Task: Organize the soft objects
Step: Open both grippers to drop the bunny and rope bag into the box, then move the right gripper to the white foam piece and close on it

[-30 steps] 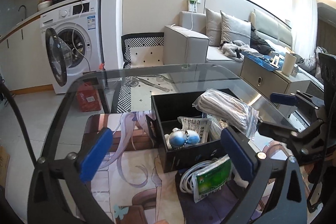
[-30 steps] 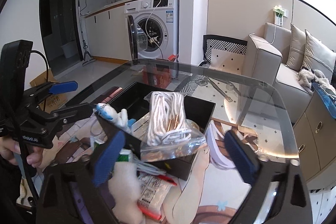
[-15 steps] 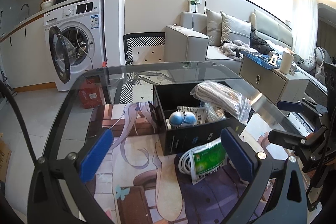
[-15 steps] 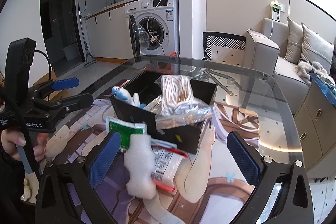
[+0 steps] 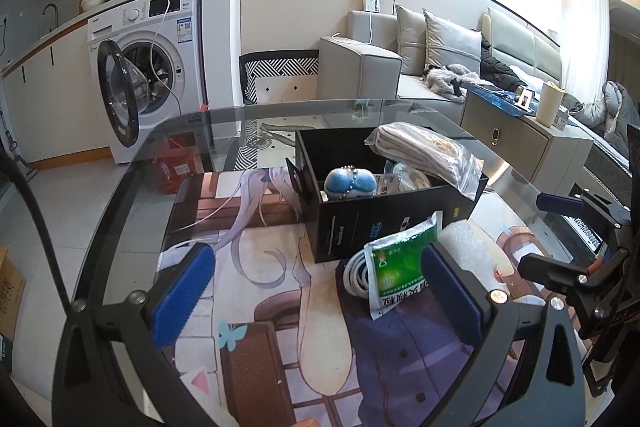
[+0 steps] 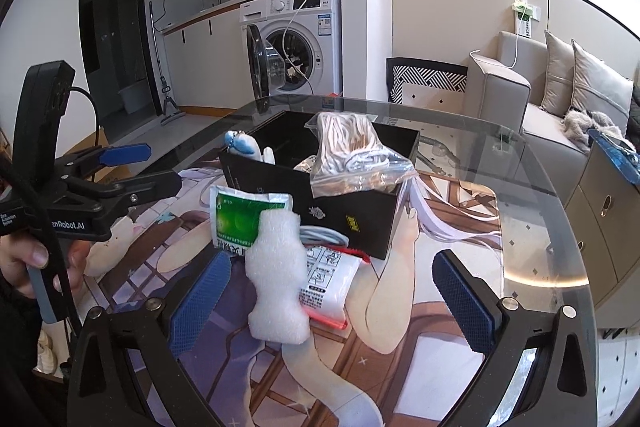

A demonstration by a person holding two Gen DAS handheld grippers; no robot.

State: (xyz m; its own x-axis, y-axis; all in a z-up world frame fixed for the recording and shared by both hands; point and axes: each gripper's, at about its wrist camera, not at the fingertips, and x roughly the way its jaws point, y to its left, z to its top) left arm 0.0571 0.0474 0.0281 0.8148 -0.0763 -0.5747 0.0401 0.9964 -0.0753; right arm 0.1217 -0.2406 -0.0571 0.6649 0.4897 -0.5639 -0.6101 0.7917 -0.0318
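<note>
Glass table point(image 6: 520, 187): black box point(image 6: 340, 203) hides white cable point(image 6: 324, 237).

Left claw point(image 5: 316, 291) wide open; right claw point(image 6: 334, 297) wide open.

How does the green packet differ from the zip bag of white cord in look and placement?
The green packet lies outside the black box, on the mat in front of it; the zip bag of white cord sits in the box, sticking up above its rim. The packet is opaque with a green printed face; the bag is clear, showing its cord. Neither is held by a gripper.
</note>
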